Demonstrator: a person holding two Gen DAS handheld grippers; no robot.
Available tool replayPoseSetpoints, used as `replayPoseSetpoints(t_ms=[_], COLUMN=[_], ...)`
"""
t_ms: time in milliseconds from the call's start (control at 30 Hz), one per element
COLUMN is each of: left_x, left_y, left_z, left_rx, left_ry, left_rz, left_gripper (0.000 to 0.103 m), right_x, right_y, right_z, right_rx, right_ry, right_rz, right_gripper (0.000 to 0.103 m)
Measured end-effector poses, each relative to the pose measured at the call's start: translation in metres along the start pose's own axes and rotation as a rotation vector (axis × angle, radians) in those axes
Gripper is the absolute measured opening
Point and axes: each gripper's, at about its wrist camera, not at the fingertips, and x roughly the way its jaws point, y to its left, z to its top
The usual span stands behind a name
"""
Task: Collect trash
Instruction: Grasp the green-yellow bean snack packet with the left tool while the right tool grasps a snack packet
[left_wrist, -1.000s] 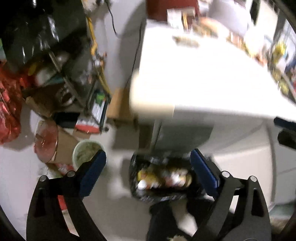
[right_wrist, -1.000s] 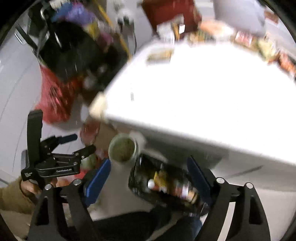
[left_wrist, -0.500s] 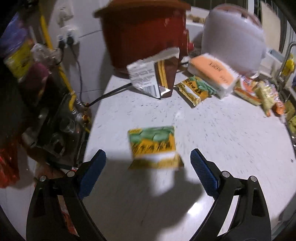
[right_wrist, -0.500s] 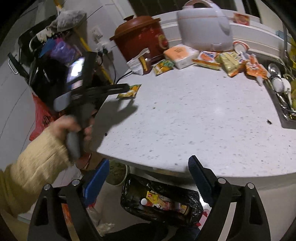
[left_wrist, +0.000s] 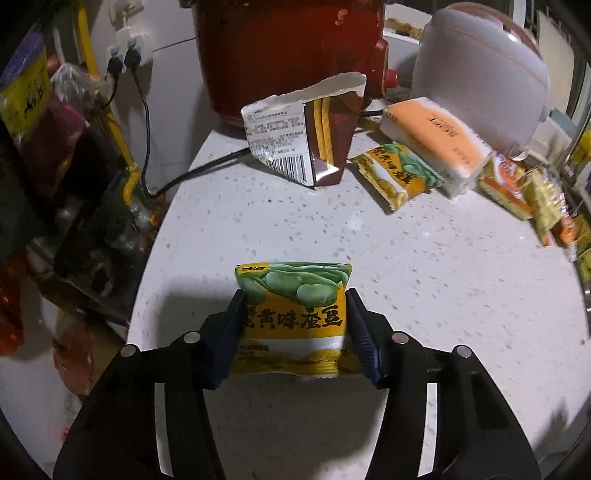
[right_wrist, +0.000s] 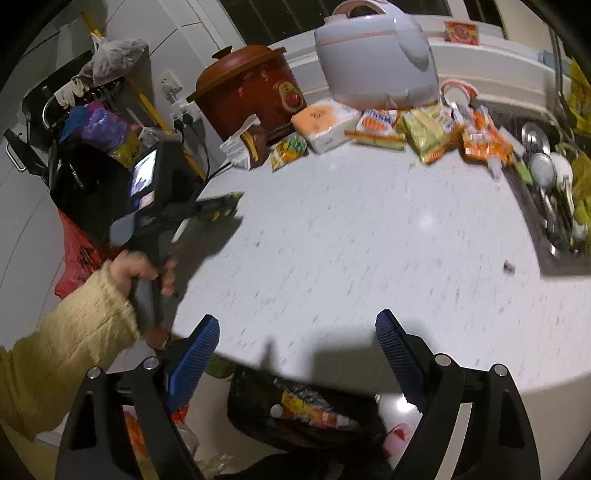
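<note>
Step in hand, as I read it: pick the green-and-yellow snack packet off the counter and carry it to the bin below the counter's near edge.

Advice to self: squeeze evenly on both side edges; the packet is thin foil and will likely crumple or slip if pinched only at a corner. Lift straight up before swinging toward the bin, and keep clear of the counter edge.

Left gripper: jaws drawn in to packet width, both pads touching the packet's sides, one on each edge. It grips the packet near the counter's left edge. Cannot tell whether the packet is lifted or resting on the counter.

Right gripper: jaws spread wide, holding nothing, over the counter's near edge above the bin.

More packets line the back.
</note>
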Motion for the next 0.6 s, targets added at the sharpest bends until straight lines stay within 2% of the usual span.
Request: replayPoseSetpoints(t_ms=[100,233,300,400,500,600], left_x=[-0.018,-0.050,-0.060,-0.071,-0.076,-0.081], left_y=[0.001,-0.001,-0.002,-0.009,-0.012,-0.012], left_z=[-0.008,-0.025,-0.032,-0.049,-0.059,-0.066], left_rx=[-0.023,-0.033,-0.042,-0.057,-0.075,-0.088], left_ry=[-0.014,-0.043,-0.045,-0.030,-0.015,-0.006], left_rz=[-0.032,-0.085,-0.112,-0.119,-0.128,-0.118], left_gripper=[0.052,0.052,0.052,0.052,0.052,0.052], right_x=[0.000,0.006,0.017,0.046,0.083,0.111], right_y=[-0.015,-0.057,-0.074,-0.080,-0.083,-0.089], right_z=[0.025,0.077,0.105,0.146,0.178,0.195], right_rx=[-0.016,0.000,-0.027,-0.166,-0.303,-0.376], right_ry=[-0.059,-0.171,-0.196,-0.167,-0.090,-0.031], right_rz=[-0.051,-0.159,-0.193,-0.243,-0.321,-0.399], right_gripper=[0.085,0.085,0.085,0.092,0.092,0.091])
